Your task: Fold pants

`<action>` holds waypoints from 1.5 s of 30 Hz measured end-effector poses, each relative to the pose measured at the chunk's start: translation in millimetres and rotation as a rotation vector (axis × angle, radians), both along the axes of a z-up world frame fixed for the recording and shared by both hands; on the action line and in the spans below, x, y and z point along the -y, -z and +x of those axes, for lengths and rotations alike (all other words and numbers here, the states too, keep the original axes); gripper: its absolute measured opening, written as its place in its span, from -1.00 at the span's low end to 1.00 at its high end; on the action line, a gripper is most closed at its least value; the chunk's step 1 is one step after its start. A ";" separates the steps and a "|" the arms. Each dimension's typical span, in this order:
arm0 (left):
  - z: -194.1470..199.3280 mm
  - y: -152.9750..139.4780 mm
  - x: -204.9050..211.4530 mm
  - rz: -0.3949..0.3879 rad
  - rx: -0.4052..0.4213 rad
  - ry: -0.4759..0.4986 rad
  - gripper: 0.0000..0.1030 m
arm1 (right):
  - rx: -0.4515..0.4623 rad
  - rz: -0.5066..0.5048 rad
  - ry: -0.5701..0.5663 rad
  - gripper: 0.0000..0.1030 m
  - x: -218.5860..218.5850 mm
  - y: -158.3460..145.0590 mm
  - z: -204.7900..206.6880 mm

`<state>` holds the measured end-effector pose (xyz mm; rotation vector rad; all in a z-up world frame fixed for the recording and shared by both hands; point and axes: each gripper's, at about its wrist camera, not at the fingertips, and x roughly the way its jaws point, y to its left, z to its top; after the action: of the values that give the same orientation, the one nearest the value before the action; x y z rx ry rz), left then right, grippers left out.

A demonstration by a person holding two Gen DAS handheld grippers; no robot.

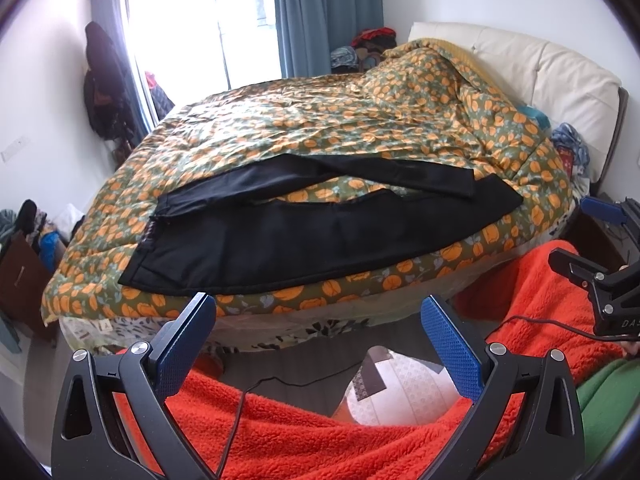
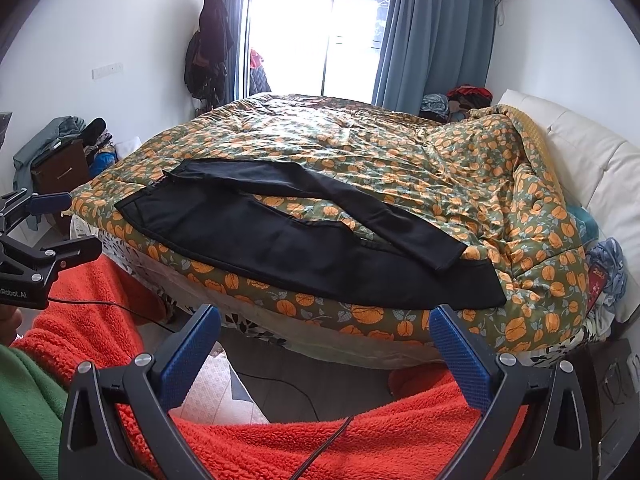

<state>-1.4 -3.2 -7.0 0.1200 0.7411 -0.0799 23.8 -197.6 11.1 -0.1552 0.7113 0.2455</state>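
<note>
grippers first: my left gripper stands wide apart, its blue ribbed pads spread with nothing between them, held low in front of the bed's near edge and clear of the cloth. my right gripper is the same, jaws spread, empty, also short of the mattress. in the left wrist view i can see the right gripper off at the right edge, and in the right wrist view the left one sits at the left edge, so the two are side by side, well apart.

under both of them is orange fleece, a fuzzy garment on the person holding the rig, with a thin black cable trailing across it and a bit of green sleeve at the side.

beyond the fingers lie the black pants, flat on the quilt near the bed's front edge. the waistband is toward my left, the legs run off to my right. the near leg lies along the bed edge; the far leg angles across so its cuff rests on top of the near leg's end, leaving a wedge of quilt showing between them.

the quilt is green with orange flowers and rumpled toward the cream headboard on the right. behind the bed are a bright window and blue curtains, with dark coats hanging on the left wall.
</note>
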 end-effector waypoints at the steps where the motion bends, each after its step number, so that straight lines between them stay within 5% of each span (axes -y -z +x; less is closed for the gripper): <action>1: 0.1 0.1 -0.2 -0.001 0.000 0.000 0.99 | -0.001 0.000 0.000 1.00 -0.1 0.1 0.1; 45: 1.2 4.8 -3.0 -0.008 -0.016 -0.001 0.99 | -0.011 -0.004 0.003 1.00 -1.4 6.2 1.9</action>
<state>-0.2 -0.1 -11.8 0.1115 0.7566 -0.0833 25.8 -196.3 4.8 -0.1569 0.7232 0.2421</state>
